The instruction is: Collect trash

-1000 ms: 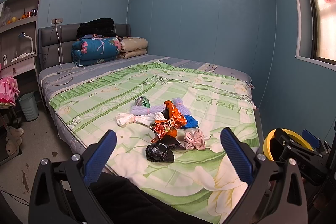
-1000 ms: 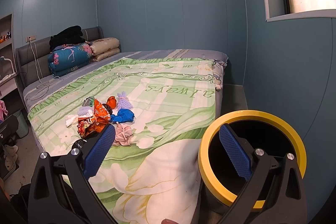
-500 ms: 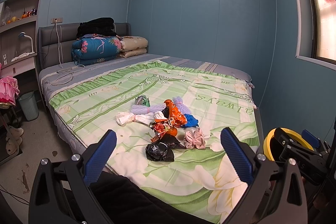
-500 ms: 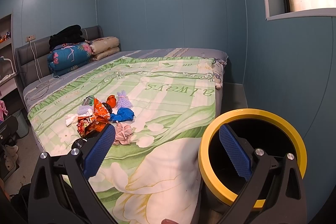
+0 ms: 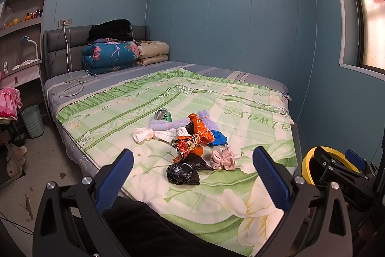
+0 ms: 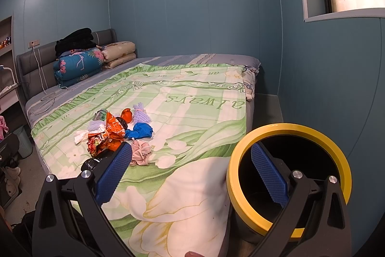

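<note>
Holding both grippers out over the near edge of the bed (image 5: pixel 134 98), you are keeping each one spread wide with nothing between its blue pads. The left gripper (image 5: pixel 192 172) is pointing straight at the trash pile (image 5: pixel 190 143) lying on the green quilt (image 5: pixel 240 127), with the black bag (image 5: pixel 181 174) sitting nearest to you, right between the two fingertips as that camera sees it. Just beside the black bag, to its right, the pink wad (image 5: pixel 222 158) is resting on the quilt, and behind them the orange wrapper (image 5: pixel 201 130) is lying heaped over a blue scrap (image 5: pixel 219 137). Further back, the white rag (image 5: pixel 151 135), a lilac net (image 5: pixel 163 124) and a small green-labelled packet (image 5: pixel 163 115) are lying close together, some touching. Your right gripper (image 6: pixel 191 166) is hanging off to the right of the pile, its right finger showing in front of the dark mouth of the yellow-rimmed bin (image 6: pixel 288 129), which is standing on the floor just beside the bed's corner. From that side the pile (image 6: pixel 115 131) is sitting to the left, well apart from the bin, and the left finger is covering part of the black bag (image 6: pixel 90 164). In the left view the bin (image 5: pixel 306 160) is showing at far right, partly hidden by your right gripper's frame. At the headboard, folded quilts (image 5: pixel 110 56) are stacked, and a small grey basket (image 5: pixel 32 121) is standing on the floor left of the bed.
</note>
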Demonstrator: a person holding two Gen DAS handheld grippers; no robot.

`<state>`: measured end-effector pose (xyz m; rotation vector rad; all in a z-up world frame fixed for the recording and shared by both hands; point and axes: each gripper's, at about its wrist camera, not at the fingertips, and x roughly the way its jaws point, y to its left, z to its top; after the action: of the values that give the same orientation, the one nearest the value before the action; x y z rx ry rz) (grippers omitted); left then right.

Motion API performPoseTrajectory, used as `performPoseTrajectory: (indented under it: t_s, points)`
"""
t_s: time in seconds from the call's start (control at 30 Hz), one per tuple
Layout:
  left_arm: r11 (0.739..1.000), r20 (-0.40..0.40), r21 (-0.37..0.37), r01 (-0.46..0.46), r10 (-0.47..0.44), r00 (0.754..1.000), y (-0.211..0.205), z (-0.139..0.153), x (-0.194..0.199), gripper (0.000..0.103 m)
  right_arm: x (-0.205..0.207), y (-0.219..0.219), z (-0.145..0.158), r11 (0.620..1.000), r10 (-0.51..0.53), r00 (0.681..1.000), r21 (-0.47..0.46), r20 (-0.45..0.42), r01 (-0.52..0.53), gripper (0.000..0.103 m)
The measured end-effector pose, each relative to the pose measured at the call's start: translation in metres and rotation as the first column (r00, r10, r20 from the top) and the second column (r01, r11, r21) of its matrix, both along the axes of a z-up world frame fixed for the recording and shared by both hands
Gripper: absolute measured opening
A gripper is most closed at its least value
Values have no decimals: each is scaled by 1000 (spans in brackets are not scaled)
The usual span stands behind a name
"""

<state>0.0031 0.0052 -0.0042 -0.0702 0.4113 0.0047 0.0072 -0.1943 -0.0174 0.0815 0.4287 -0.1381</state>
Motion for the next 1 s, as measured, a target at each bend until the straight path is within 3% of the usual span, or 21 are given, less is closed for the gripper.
performPoseTrajectory:
  t_s: [0.53,0.73,0.83,1.0]
  points:
    - [1000,-6,-1,1,-1,1000,-1,0,0,96,11,-1,-3,1000,-3,999,-1,-33,3,95]
    - [1000,-41,-27,2,-3,999,6,-20,1,96,49,4,-6,992,117,992,51,-51,-114,95]
    - [999,-77,-27,-22,20,997,12,-24,9,96,78,13,-15,987,157,983,56,-99,-152,95]
    - [996,-216,-92,1,-21,976,31,-40,46,96,128,28,-38,962,264,939,127,-222,-241,95]
